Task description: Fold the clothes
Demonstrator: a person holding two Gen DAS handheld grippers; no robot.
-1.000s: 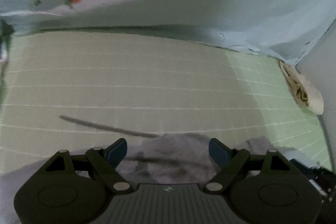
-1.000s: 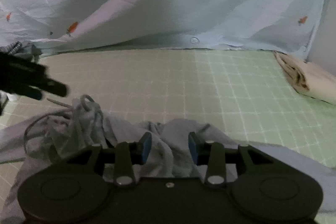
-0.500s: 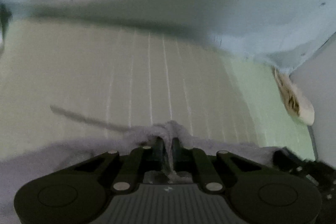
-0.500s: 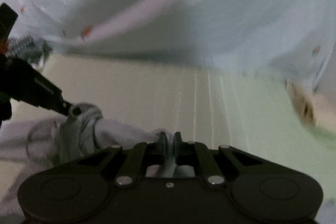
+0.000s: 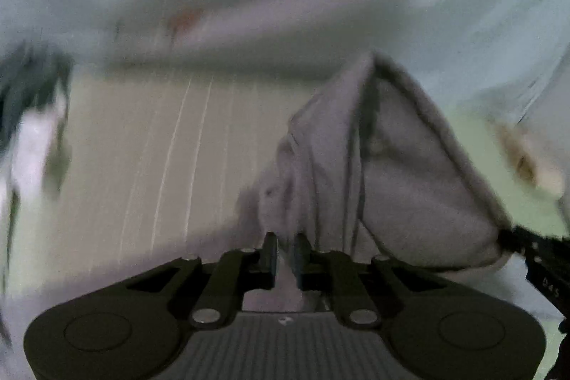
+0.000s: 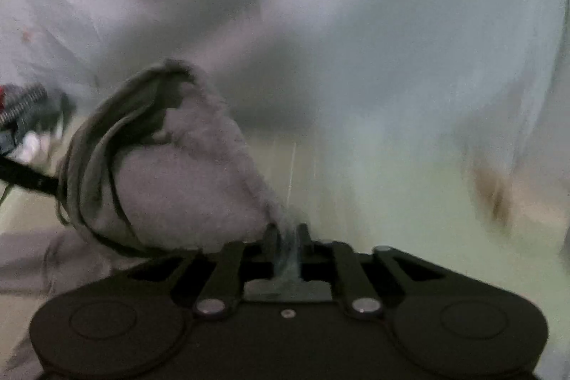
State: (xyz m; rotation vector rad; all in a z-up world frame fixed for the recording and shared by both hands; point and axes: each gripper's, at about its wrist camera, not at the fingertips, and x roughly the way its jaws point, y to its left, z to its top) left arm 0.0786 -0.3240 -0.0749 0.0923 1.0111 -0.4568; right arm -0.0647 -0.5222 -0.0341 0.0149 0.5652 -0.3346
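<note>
Both the left gripper (image 5: 284, 253) and the right gripper (image 6: 286, 246) are matte black — two round side housings, slim linkage arms pinned with silver screws, narrow dark fingers — the left with a ribbed grey centre panel.
</note>
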